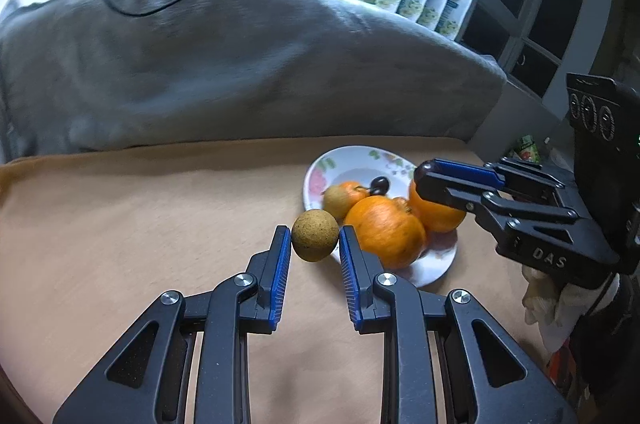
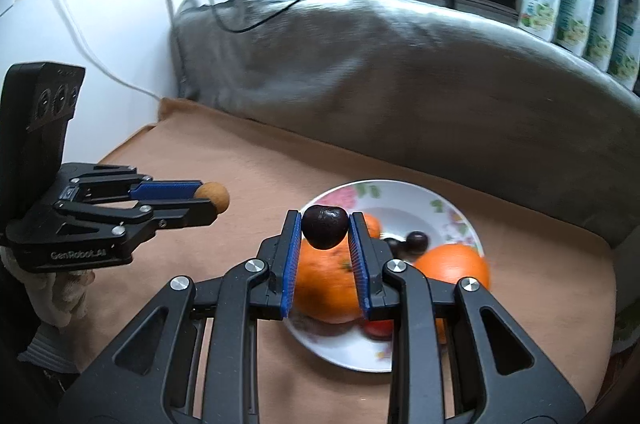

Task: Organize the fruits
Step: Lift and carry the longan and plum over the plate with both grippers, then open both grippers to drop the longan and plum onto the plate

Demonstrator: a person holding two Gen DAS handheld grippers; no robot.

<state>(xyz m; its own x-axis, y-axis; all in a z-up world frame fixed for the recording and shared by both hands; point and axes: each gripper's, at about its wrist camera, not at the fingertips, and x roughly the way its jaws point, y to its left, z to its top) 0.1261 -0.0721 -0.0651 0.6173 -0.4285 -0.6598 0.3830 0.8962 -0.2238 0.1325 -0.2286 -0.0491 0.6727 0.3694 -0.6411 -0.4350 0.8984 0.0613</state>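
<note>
Here, over a tan cloth (image 1: 120,224) beside a grey blanket (image 1: 240,63), left fingers (image 1: 315,244) pinch a brown fruit (image 1: 315,234), right fingers (image 2: 325,236) a dark fruit (image 2: 324,227).

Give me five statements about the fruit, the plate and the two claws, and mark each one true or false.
1. The left claw is shut on a small brown fruit. True.
2. The right claw is empty. False: it grips a dark cherry.
3. The plate is plain white. False: it has a floral pattern.
4. Oranges lie on the plate. True.
5. The plate rests on the grey blanket. False: it sits on the tan cloth.
</note>
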